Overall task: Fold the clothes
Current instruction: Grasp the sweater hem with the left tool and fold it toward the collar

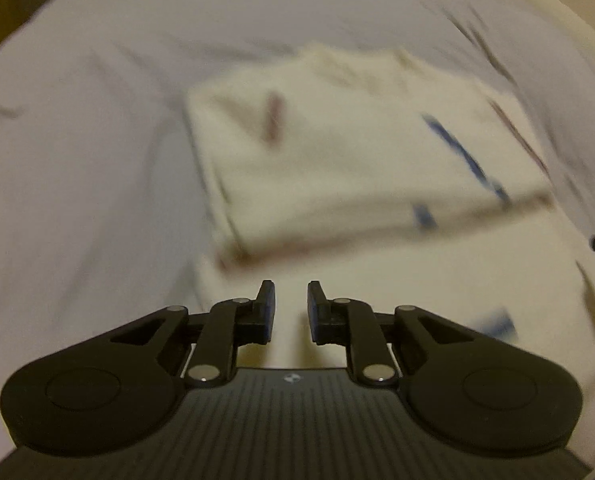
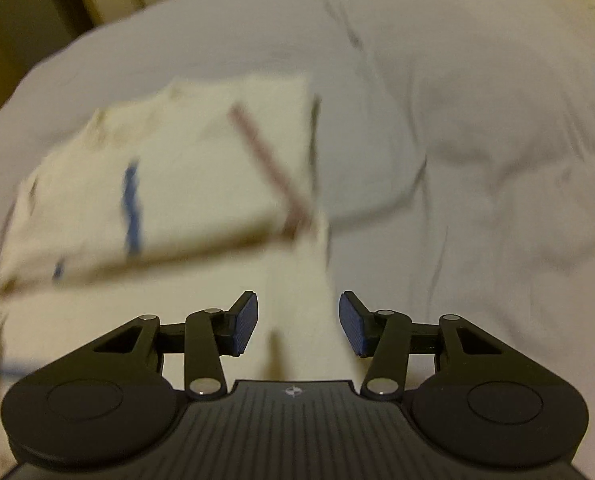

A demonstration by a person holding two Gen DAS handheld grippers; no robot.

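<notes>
Left wrist view, from the left: bare creased bed sheet [image 1: 77,160], then the cream garment [image 1: 337,152], spread flat on the bed so that folds can be laid against a firm surface. Shows blue and red-brown marks, blurred. Lies with the far part doubled over itself into a thick block and a single layer reaching toward the camera, probably left for the next fold.

Hovering over that near layer: left hand-held gripper [image 1: 291,286], tilted steeply down, jaws narrow with a clear gap, nothing pinched between them. Probably kept low and close to take the near hem.

Right wrist view: same garment [image 2: 177,168] on the left, folded edge running across, bed sheet [image 2: 477,140] filling the right. Above the garment's near right strip: right hand-held gripper [image 2: 297,300], jaws about half apart, cloth under the gap but not clamped. Placed, apparently, to take the opposite side so both edges lift together.
</notes>
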